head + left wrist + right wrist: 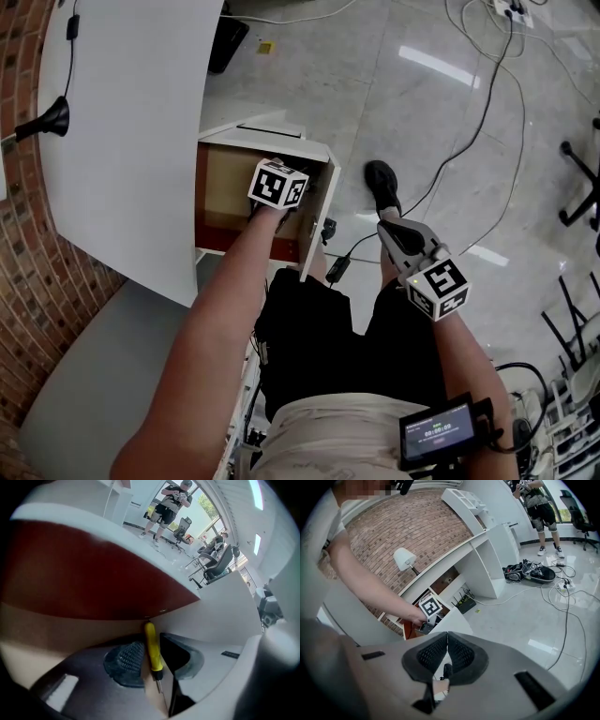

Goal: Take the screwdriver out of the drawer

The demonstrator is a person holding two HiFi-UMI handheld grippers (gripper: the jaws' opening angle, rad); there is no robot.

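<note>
The yellow-handled screwdriver (151, 644) lies on the pale wooden floor of the open drawer (223, 178), its metal shaft pointing toward the camera. In the left gripper view my left gripper (150, 641) has a jaw on either side of the handle, and the ribbed left pad (131, 658) and the dark right jaw both touch it. In the head view the left gripper (262, 208) reaches down into the drawer, with only its marker cube (277, 183) plainly showing. My right gripper (386, 228) hangs over the floor by my knee, its pads (461, 652) together on nothing.
A white desk top (131, 122) overhangs the drawer cabinet, next to a brick wall (23, 281). Cables (487, 103) cross the shiny floor, and my shoe (382, 178) stands right of the drawer. Chair legs (581, 187) show at the right edge. A person (171, 506) stands far off.
</note>
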